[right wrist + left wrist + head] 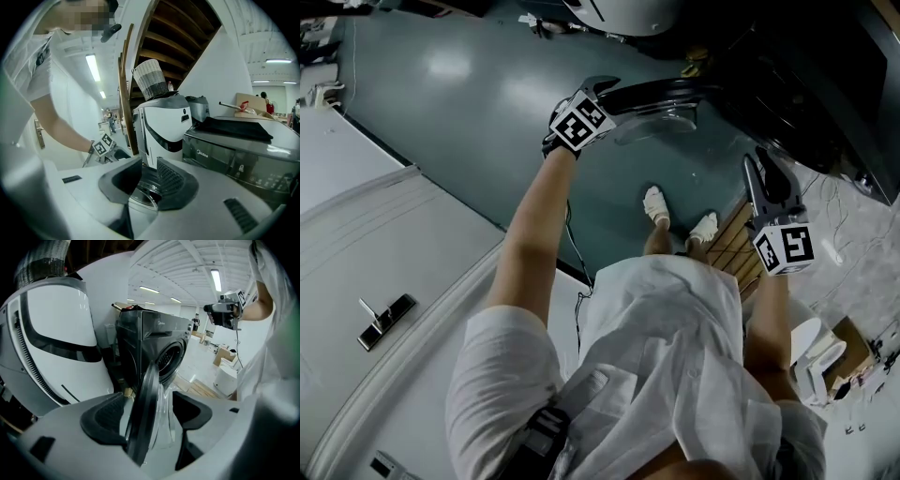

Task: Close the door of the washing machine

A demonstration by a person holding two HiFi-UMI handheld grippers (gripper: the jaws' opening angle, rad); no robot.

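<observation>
The dark washing machine (145,338) stands with its round drum opening (171,359) uncovered. Its door (661,98), a dark ring round a bulging glass, is swung out toward me. In the left gripper view the door's rim (140,399) runs edge-on between the wide-apart jaws of my left gripper (147,416); neither pad touches it. The head view shows that left gripper (605,86) at the door's outer edge. My right gripper (759,164) hangs off to the right, short of the machine, open and holding nothing. Past the right gripper (146,176) lie the door's glass (145,193) and the machine's control panel (234,159).
A tall white unit with a dark stripe (56,333) stands just left of the machine. A wooden pallet (733,246) lies by my feet (656,206). A white door with a handle (384,319) is at the left, and a cardboard box (855,349) and white tub (818,352) at the lower right.
</observation>
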